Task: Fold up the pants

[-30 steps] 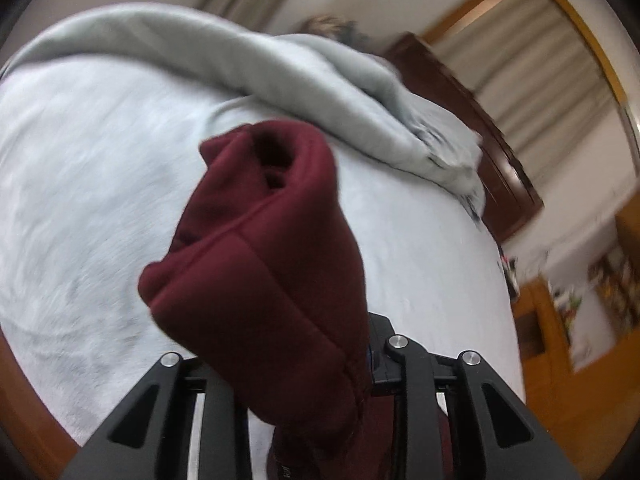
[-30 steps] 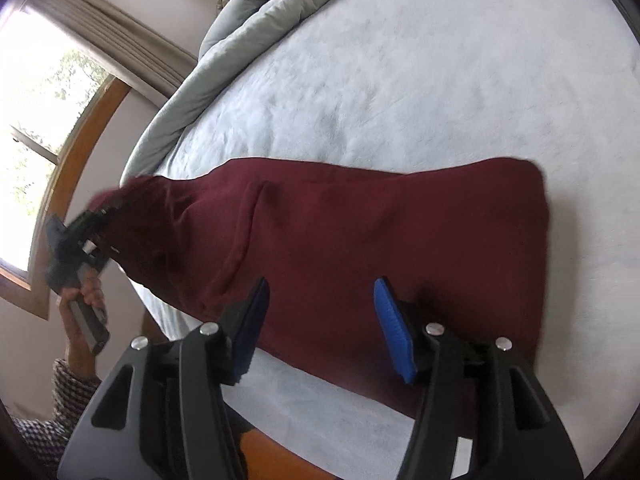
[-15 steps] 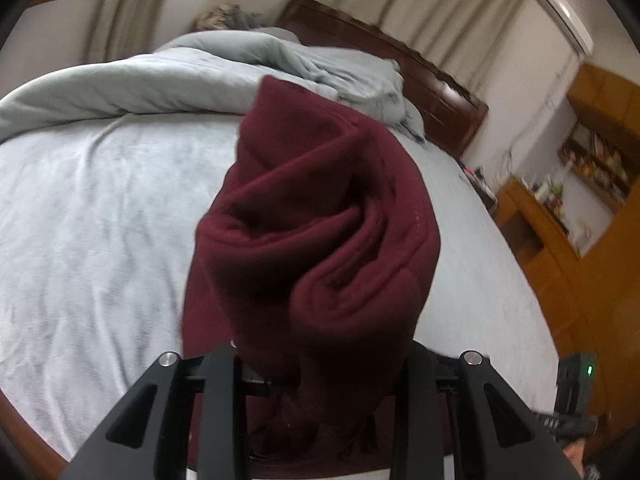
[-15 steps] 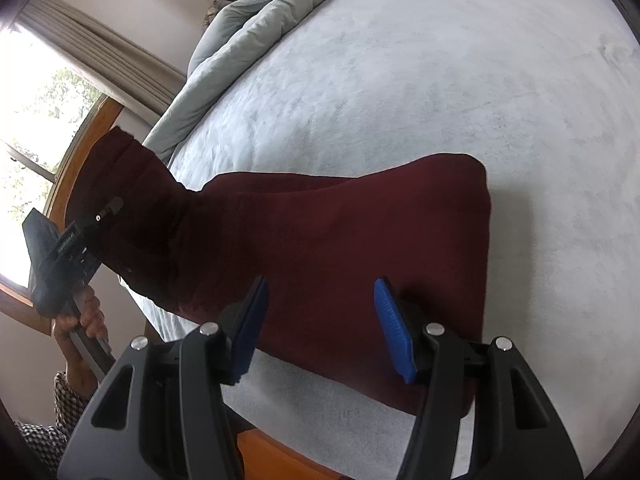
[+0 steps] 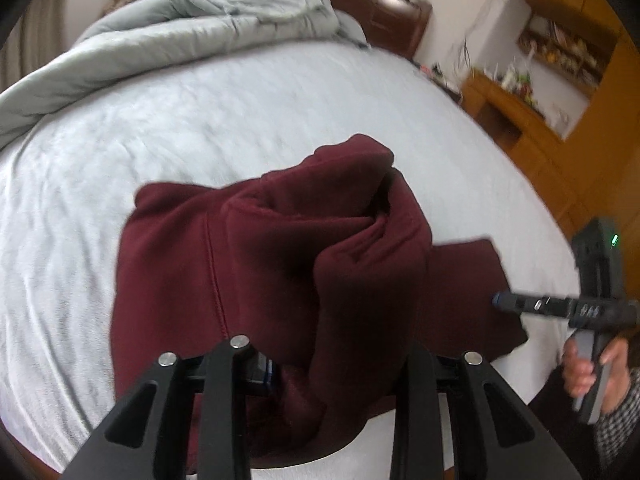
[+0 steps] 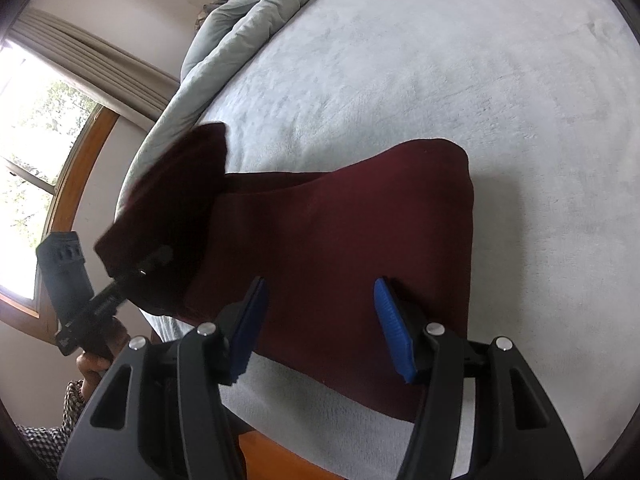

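The dark red pants (image 6: pixel 360 224) lie on the pale grey bed (image 6: pixel 440 60), partly folded. My left gripper (image 5: pixel 320 364) is shut on one end of the pants (image 5: pixel 280 264) and holds that bunched end above the flat part; its fingertips are hidden by cloth. It also shows in the right wrist view (image 6: pixel 152 264) at the left, with the cloth draped over it. My right gripper (image 6: pixel 320 320) is open and empty, its blue pads just above the near edge of the flat part. It shows at the right in the left wrist view (image 5: pixel 504 300).
A grey duvet (image 5: pixel 200 28) is heaped at the head of the bed by a dark wooden headboard (image 5: pixel 392 12). Wooden shelves and cabinets (image 5: pixel 560 92) stand to the right. A window with curtains (image 6: pixel 48 128) is at the left. The bed's wooden edge (image 6: pixel 272 452) is near.
My left gripper has carried the held end of the pants over toward the other end, and the cloth now doubles over itself. My right gripper stays open and has barely moved.
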`<state>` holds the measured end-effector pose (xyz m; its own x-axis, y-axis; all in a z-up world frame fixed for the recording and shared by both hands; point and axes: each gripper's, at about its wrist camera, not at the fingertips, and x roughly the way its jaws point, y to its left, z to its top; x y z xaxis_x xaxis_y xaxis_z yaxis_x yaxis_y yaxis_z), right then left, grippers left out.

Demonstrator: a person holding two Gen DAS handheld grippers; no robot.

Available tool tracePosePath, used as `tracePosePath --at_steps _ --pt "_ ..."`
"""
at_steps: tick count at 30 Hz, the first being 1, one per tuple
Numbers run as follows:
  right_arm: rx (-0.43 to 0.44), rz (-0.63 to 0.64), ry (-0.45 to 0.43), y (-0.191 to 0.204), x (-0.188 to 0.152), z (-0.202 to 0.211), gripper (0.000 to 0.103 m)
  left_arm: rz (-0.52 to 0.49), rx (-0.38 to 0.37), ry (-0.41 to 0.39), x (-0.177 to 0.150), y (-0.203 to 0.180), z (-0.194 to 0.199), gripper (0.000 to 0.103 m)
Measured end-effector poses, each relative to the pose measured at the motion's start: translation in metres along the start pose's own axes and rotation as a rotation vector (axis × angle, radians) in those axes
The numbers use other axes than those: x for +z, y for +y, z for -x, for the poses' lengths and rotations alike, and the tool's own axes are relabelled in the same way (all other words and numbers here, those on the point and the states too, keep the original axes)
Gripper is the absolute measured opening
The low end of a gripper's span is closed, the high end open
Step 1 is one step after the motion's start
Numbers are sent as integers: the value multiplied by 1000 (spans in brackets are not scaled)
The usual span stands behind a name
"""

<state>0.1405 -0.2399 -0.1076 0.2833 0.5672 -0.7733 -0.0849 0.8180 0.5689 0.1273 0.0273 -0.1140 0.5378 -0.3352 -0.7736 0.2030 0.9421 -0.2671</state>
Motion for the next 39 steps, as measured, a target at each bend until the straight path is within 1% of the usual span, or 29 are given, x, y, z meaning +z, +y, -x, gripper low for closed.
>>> tracePosePath --at_steps 4,5,6,7,8,10,11,12,14,15,16,17,18,19,20,21,22,23,25,27,31,32,34,37,38,39 --pt "-3 -6 9 -4 -1 -3 56 -52 26 36 -7 -12 -14 34" --pt "-3 -6 11 -4 0 -4 56 -55 27 38 -6 -12 -15 38" --pt "-3 -6 14 -4 0 -4 56 -52 20 44 -5 -14 -13 50" --pt "-3 -7 15 -3 0 -4 57 -44 -10 48 -2 -12 -11 60" --pt "-1 -9 17 -3 1 -4 58 -31 -63 53 -1 -15 -6 73" --pt "-2 -17 22 -1 3 -4 60 -30 -135 52 -2 -18 6 78" --pt "-3 -19 23 1 3 -4 62 -29 -168 50 -2 -18 13 87" --pt "1 -22 28 4 5 -3 64 -22 -197 37 -2 -17 22 91" --pt "26 -21 37 11 7 -2 66 31 -252 -6 -1 -5 41 92" --pt "45 -15 37 17 9 -2 70 75 -278 -20 1 6 49 94" --pt "57 -11 38 22 11 -2 74 134 -267 -42 3 21 56 96" --pt "69 -11 41 28 14 -2 78 175 -201 -53 4 35 58 97" --pt "97 -15 47 35 17 -4 79 194 -145 -51 6 43 58 97" --pt "121 -19 54 39 20 -7 80 230 -53 -38 6 58 55 97" --pt "144 -26 66 45 22 -10 82 264 6 -23 5 68 51 96" --pt "171 -34 84 52 26 -16 83 290 32 -12 4 77 48 96" --pt "180 -36 94 57 28 -21 84 320 36 -2 1 86 43 96" --pt "183 -36 111 63 31 -26 85 338 58 11 0 91 39 95" --pt "180 -27 143 74 33 -39 86 344 92 37 -4 95 29 95" --pt "155 -19 171 83 33 -51 86 329 120 67 -6 93 19 95" --pt "143 -29 219 86 29 -68 86 291 86 133 -14 87 -1 94" --pt "136 -33 228 87 27 -71 86 290 70 141 -17 85 -4 93" --pt "132 -42 243 85 24 -80 86 278 68 139 -21 86 -6 94" --pt "145 -52 255 83 18 -93 82 297 38 139 -22 91 -4 92" --pt "161 -57 252 83 17 -95 70 308 26 138 -21 95 -3 92" --pt "189 -65 252 83 15 -98 52 316 16 136 -21 97 -2 89"
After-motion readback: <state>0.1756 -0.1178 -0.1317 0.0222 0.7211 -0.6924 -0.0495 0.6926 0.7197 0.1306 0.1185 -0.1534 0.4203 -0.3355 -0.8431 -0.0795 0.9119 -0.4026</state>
